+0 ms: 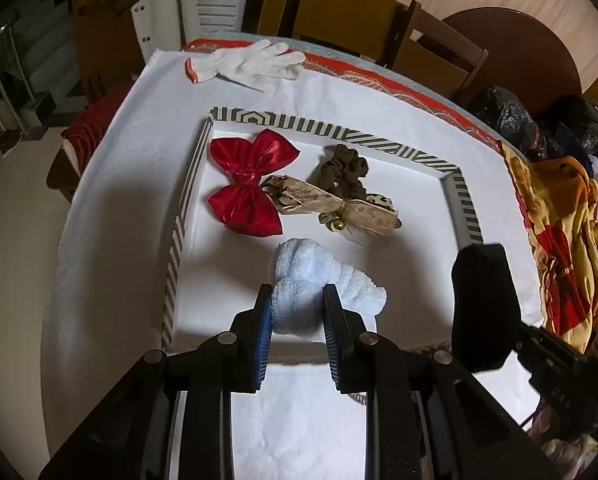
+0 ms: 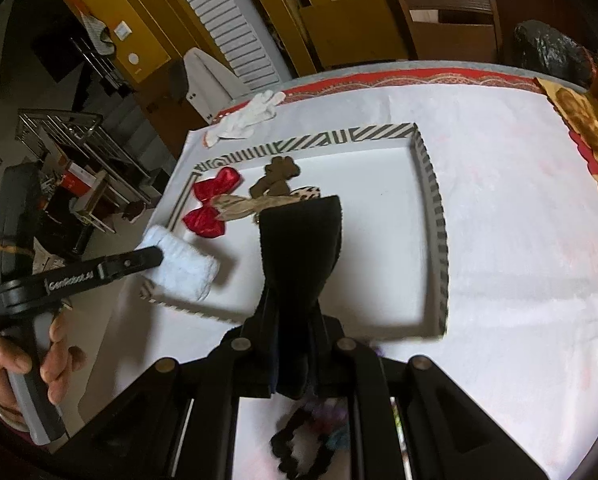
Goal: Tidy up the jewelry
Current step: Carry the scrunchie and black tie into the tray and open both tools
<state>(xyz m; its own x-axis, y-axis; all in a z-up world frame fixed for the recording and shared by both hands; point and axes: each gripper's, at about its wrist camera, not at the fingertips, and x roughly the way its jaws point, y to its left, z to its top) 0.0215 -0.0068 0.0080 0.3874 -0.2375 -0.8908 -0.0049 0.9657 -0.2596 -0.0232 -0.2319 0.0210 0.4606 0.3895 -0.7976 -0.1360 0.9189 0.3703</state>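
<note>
A shallow white box with a striped rim (image 1: 339, 130) (image 2: 431, 184) lies on the white cloth. In it lie a red satin bow (image 1: 249, 188) (image 2: 211, 206), a brown scrunchie (image 1: 345, 172) (image 2: 277, 182) and a beige bow with a small gold bell (image 1: 331, 206) (image 2: 239, 206). My left gripper (image 1: 295, 296) (image 2: 159, 258) is shut on a fluffy white scrunchie (image 1: 315, 280) (image 2: 187, 270) held over the box's near-left part. My right gripper (image 2: 299, 300) is shut on a black velvet piece (image 2: 299, 240) (image 1: 485, 304) above the box's middle.
A white glove (image 1: 251, 62) (image 2: 247, 116) lies at the table's far edge. An orange and red cloth (image 1: 563, 236) (image 2: 587, 136) lies on the right. Dark scrunchies (image 2: 299, 448) lie under my right gripper. Chairs (image 2: 451, 20) stand behind the table.
</note>
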